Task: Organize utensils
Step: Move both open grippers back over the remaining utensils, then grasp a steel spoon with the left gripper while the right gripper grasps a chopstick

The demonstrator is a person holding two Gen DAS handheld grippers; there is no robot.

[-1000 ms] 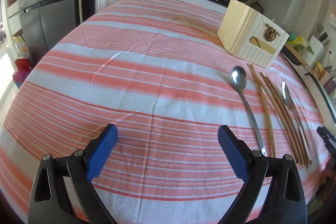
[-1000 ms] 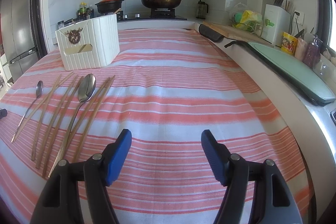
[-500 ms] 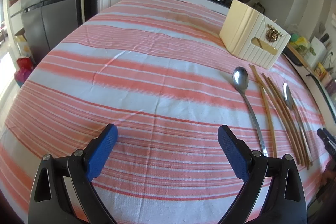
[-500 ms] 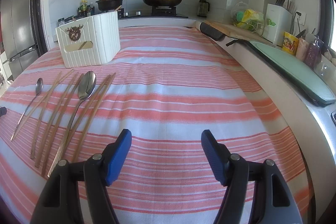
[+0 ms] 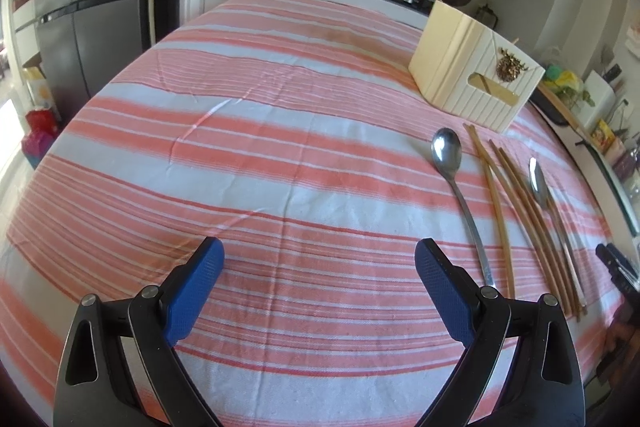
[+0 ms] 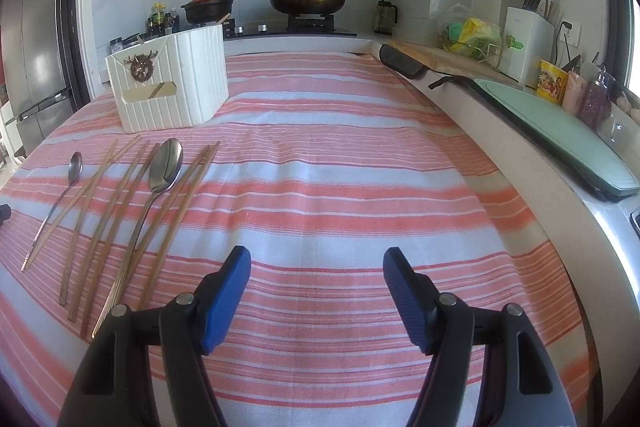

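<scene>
Although a second has gone by, nothing on the desk (image 6: 360, 187) has shifted: both views match the earlier ones, so sorting has not begun and every utensil is still outside the holder.

Left gripper (image 5: 318, 285): blue pads wide apart, nothing between them, hovering over bare cloth. Right gripper (image 6: 316, 285): likewise spread, empty, above the cloth.

Landmark: white utensil box (image 6: 172, 87), ribbed plastic, rectangular, open top, a small brass ornament and a slot on its front face. A stick end shows above its rim.

Just in front of the box, lying flat in a loose fan: wooden chopsticks (image 6: 116, 203), thin, straight, matte brown; a large spoon (image 6: 164, 167) among them, polished steel, oval bowl, long slim handle; a smaller spoon (image 6: 74, 167) at the fan's outer edge, farther from the right gripper.

Tablecloth: woven, red and white stripes, slightly creased.

Judgement: first pick is pending; the flat, thin items will likely need a low pinch.
</scene>
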